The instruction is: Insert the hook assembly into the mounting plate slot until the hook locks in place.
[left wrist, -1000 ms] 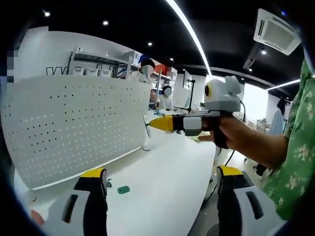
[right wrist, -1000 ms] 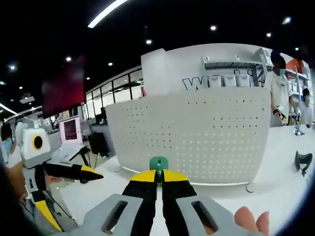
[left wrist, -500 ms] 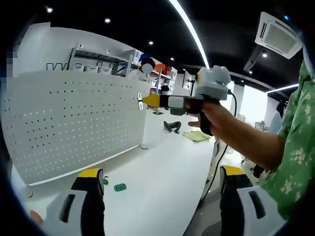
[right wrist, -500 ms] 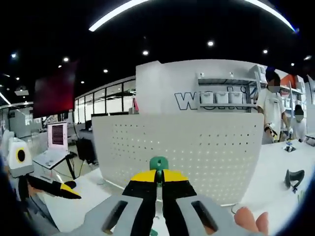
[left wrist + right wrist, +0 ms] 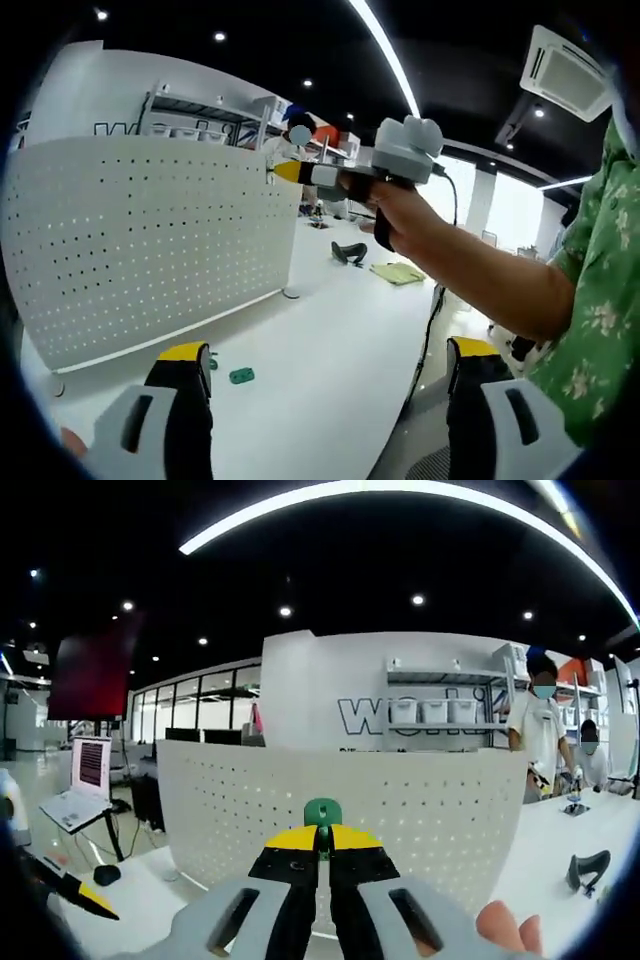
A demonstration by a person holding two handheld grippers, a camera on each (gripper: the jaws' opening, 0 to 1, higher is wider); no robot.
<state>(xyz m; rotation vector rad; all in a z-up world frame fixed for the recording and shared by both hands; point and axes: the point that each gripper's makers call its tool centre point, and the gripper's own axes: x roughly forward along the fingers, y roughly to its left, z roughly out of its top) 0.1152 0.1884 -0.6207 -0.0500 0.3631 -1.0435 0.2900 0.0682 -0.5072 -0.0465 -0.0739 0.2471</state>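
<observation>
Right gripper view: green hook (image 5: 322, 811) pinched at the tips of the right gripper (image 5: 322, 842), jaws clenched on it, raised level w/ the upper part of the white perforated mounting plate (image 5: 400, 810) and just in front of it (contact can't be told). Left gripper view: right gripper (image 5: 290, 171) held out on a forearm (image 5: 470, 275), tip at the plate's (image 5: 150, 240) top corner. Left gripper (image 5: 325, 365) low, jaws spread wide, nothing between. Plate stands upright on the white bench (image 5: 330, 370); small green piece (image 5: 241, 376) lies near the plate's foot. Showroom w/ shelving behind.
</observation>
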